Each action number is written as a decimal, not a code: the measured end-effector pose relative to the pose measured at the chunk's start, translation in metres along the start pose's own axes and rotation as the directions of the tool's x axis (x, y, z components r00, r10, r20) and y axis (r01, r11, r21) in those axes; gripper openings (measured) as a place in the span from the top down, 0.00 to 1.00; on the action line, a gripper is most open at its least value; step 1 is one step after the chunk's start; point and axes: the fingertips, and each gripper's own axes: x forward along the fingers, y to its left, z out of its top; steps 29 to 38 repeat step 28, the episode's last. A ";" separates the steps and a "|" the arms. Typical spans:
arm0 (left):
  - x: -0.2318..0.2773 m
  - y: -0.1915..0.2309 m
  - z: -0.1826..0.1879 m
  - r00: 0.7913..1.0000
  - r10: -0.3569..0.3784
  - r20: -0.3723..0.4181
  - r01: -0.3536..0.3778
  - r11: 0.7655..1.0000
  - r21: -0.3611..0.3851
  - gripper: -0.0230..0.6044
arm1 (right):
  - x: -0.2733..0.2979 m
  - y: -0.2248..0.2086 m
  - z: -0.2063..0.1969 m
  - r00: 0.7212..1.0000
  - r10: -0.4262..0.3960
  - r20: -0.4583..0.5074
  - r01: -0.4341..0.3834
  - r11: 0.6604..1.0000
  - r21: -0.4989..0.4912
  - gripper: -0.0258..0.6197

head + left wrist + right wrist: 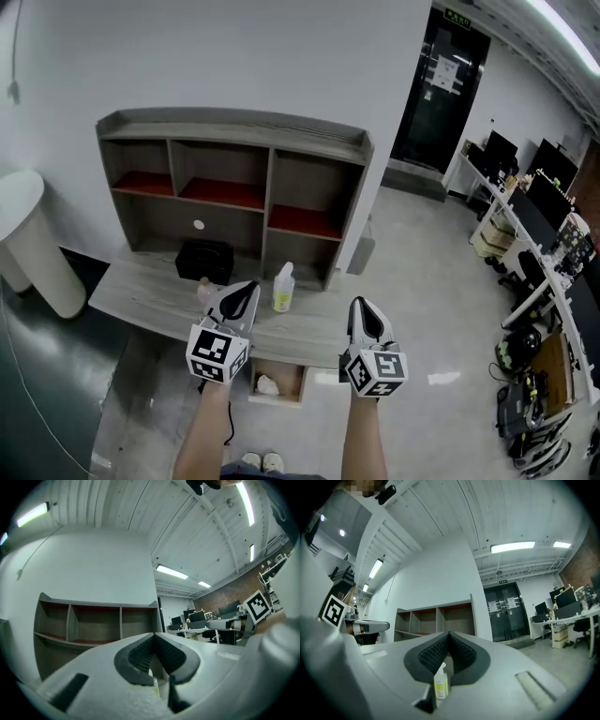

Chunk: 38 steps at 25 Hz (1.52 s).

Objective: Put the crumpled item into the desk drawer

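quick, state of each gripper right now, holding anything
left gripper: closed, holding nothing
right gripper: closed, holding nothing

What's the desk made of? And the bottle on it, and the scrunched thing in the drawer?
Desk: grey wood or laminate, matte, streaky grain.
Bottle: probably plastic, pale and smooth, yellow label.
Scrunched thing: white and wrinkly, maybe paper or tissue.

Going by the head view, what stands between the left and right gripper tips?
A yellow-labelled bottle stands on the desk close beside the left gripper; from there to the right gripper the desk is bare. The head view shows this.
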 end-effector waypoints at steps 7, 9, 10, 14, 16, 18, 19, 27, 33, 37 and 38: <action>-0.006 0.001 0.003 1.000 0.001 0.002 -0.001 1.000 -0.002 0.96 | -0.009 0.008 -0.004 1.000 -0.003 -0.004 0.003 1.000 0.008 0.94; -0.007 0.003 0.002 1.000 0.002 -0.001 -0.002 1.000 -0.006 0.96 | -0.011 0.008 -0.006 1.000 -0.008 -0.008 0.008 1.000 0.007 0.94; -0.008 0.003 0.001 1.000 0.001 -0.002 -0.001 1.000 -0.008 0.96 | -0.011 0.008 -0.006 1.000 -0.010 -0.010 0.010 1.000 0.007 0.94; -0.010 0.001 0.000 1.000 -0.005 -0.004 0.005 1.000 -0.011 0.96 | -0.014 0.009 -0.006 1.000 -0.012 -0.014 0.012 1.000 0.000 0.94; -0.010 0.000 0.001 1.000 -0.009 -0.002 0.009 1.000 -0.011 0.96 | -0.015 0.010 -0.006 1.000 -0.013 -0.014 0.013 1.000 -0.003 0.94; -0.011 0.000 0.001 1.000 -0.010 0.001 0.010 1.000 -0.010 0.96 | -0.015 0.011 -0.006 1.000 -0.013 -0.016 0.013 1.000 -0.004 0.94; -0.012 0.000 0.001 1.000 -0.011 0.001 0.011 1.000 -0.010 0.96 | -0.015 0.012 -0.006 1.000 -0.012 -0.016 0.012 1.000 -0.004 0.94; -0.012 0.000 0.001 1.000 -0.013 -0.004 0.013 1.000 -0.010 0.96 | -0.016 0.011 -0.004 1.000 -0.018 -0.017 0.018 1.000 -0.003 0.94; -0.011 0.000 0.001 1.000 -0.013 -0.004 0.013 1.000 -0.009 0.96 | -0.016 0.010 -0.005 1.000 -0.019 -0.017 0.019 1.000 -0.003 0.94; -0.011 0.000 0.001 1.000 -0.013 -0.004 0.013 1.000 -0.009 0.96 | -0.016 0.010 -0.005 1.000 -0.019 -0.017 0.019 1.000 -0.003 0.94; -0.011 0.000 0.001 1.000 -0.013 -0.004 0.013 1.000 -0.009 0.96 | -0.016 0.010 -0.005 1.000 -0.019 -0.017 0.019 1.000 -0.003 0.94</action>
